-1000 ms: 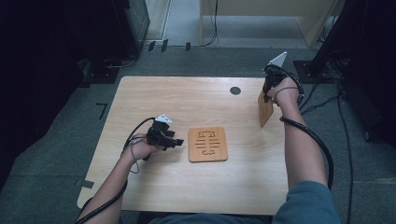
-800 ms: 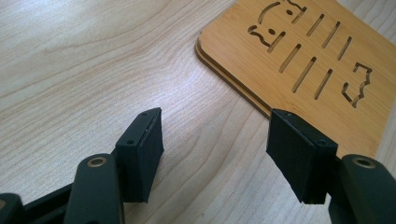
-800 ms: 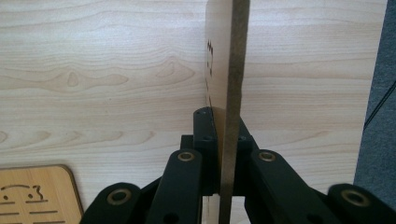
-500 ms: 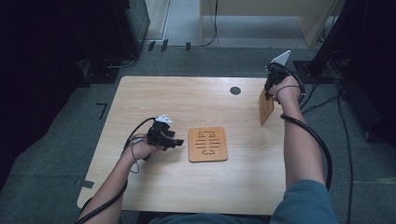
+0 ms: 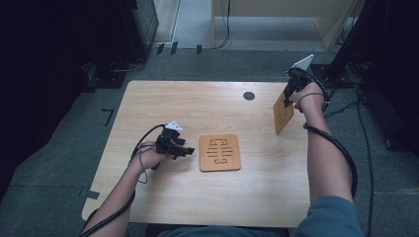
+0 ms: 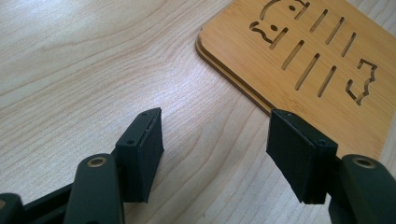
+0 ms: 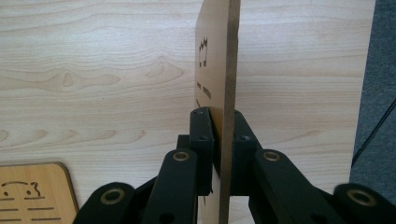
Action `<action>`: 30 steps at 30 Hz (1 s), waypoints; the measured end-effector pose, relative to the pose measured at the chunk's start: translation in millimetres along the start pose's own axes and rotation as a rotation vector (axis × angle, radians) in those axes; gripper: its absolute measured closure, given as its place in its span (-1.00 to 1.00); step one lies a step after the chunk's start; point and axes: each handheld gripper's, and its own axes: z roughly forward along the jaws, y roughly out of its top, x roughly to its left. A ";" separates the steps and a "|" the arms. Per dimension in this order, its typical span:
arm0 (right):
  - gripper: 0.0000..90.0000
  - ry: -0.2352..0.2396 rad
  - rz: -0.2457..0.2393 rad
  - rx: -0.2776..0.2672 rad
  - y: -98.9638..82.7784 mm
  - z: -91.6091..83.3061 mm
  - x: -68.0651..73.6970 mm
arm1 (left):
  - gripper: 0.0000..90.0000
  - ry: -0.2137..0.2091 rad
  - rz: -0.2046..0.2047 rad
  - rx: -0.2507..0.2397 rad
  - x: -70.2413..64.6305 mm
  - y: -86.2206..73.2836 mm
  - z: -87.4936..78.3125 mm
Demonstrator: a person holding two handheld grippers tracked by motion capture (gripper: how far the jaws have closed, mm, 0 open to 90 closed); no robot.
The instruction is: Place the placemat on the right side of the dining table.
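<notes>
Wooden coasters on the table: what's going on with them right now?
The person's right gripper is shut on one wooden coaster, holding it on edge near the table's far right side. The left gripper is open, resting beside the coaster stack lying flat mid-table, without touching it.

Two wooden coasters: one flat (image 5: pixel 220 152) at mid-desk, one upright (image 5: pixel 282 113) at the right edge. Two grippers: left (image 5: pixel 184 149), right (image 5: pixel 291 89). One desk (image 5: pixel 197 103). One dark round hole (image 5: pixel 249 96).

The held wooden board (image 7: pixel 218 70) runs past the right gripper view's top edge
</notes>
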 end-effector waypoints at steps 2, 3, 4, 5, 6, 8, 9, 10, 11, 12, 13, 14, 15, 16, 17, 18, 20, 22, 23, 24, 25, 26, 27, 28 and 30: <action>0.86 0.016 0.016 -0.012 -2.4 0.8 -6.2 | -0.22 0.002 0.006 0.005 -0.5 0.0 0.5; 0.85 0.024 0.017 -0.016 -3.1 1.1 -8.9 | -0.22 0.002 0.006 0.005 -0.5 0.0 0.5; 0.84 0.029 0.022 -0.022 -3.7 1.6 -10.9 | -0.22 -0.001 0.005 0.005 -1.5 0.4 1.1; 0.84 0.029 0.022 -0.022 -3.7 1.6 -10.9 | -0.22 -0.001 0.005 0.005 -1.5 0.4 1.1; 0.84 0.042 0.029 -0.033 -4.9 2.4 -15.3 | -0.22 0.000 0.008 0.005 -1.6 0.4 1.3; 0.83 0.049 0.033 -0.037 -5.5 2.7 -17.6 | -0.22 0.000 0.006 0.003 -1.8 0.5 1.5; 0.81 0.058 0.046 -0.043 -6.7 3.8 -22.4 | -0.22 0.001 0.005 0.001 -1.8 0.6 1.7; 0.79 0.062 0.049 -0.046 -7.3 4.2 -24.6 | -0.22 0.002 0.005 0.001 -1.7 0.7 1.8; 0.78 0.063 0.053 -0.047 -7.9 4.8 -26.3 | -0.22 0.002 0.005 0.001 -1.7 0.7 1.8; 0.77 0.064 0.051 -0.051 -8.5 5.6 -28.0 | -0.22 0.004 0.007 0.003 -1.9 0.9 1.8; 0.76 0.065 0.053 -0.054 -8.9 6.2 -29.2 | -0.22 0.004 0.011 0.005 -2.1 0.9 1.8; 0.75 0.067 0.056 -0.057 -9.4 7.1 -30.4 | -0.22 0.005 0.013 0.007 -2.6 1.0 1.8; 0.75 0.067 0.056 -0.057 -9.4 7.1 -30.4 | -0.22 0.005 0.013 0.007 -2.6 1.0 1.8; 0.73 0.070 0.057 -0.061 -10.4 9.2 -32.5 | -0.22 0.005 0.016 0.007 -3.4 1.0 2.0; 0.73 0.070 0.057 -0.061 -10.4 9.2 -32.5 | -0.22 0.005 0.016 0.007 -3.4 1.0 2.0; 0.71 0.073 0.058 -0.064 -11.0 10.7 -33.5 | -0.22 0.006 0.016 0.008 -3.7 1.1 2.1; 0.67 0.080 0.057 -0.065 -12.0 13.5 -35.5 | -0.22 0.006 0.018 0.007 -3.7 1.2 2.0; 0.66 0.098 0.062 -0.070 -13.2 16.1 -38.3 | -0.22 0.006 0.017 0.004 -3.6 1.4 1.8; 0.64 0.115 0.074 -0.074 -14.3 18.0 -41.6 | -0.22 0.006 0.018 0.003 -3.5 1.4 1.7; 0.63 0.121 0.075 -0.077 -14.9 18.9 -43.3 | -0.22 0.007 0.018 0.003 -3.4 1.3 1.8; 0.63 0.121 0.075 -0.077 -14.9 18.9 -43.3 | -0.22 0.007 0.018 0.003 -3.4 1.3 1.8; 0.60 0.128 0.085 -0.081 -15.9 21.2 -46.4 | -0.22 0.008 0.018 0.005 -3.3 1.4 1.8; 0.58 0.130 0.084 -0.080 -16.4 22.2 -48.2 | -0.22 0.009 0.019 0.006 -3.4 1.5 1.8; 0.57 0.133 0.086 -0.080 -16.9 23.2 -49.7 | -0.22 0.009 0.018 0.004 -3.7 1.6 2.0; 0.54 0.141 0.089 -0.082 -17.8 25.9 -52.2 | -0.22 0.010 0.024 0.004 -4.1 1.8 2.1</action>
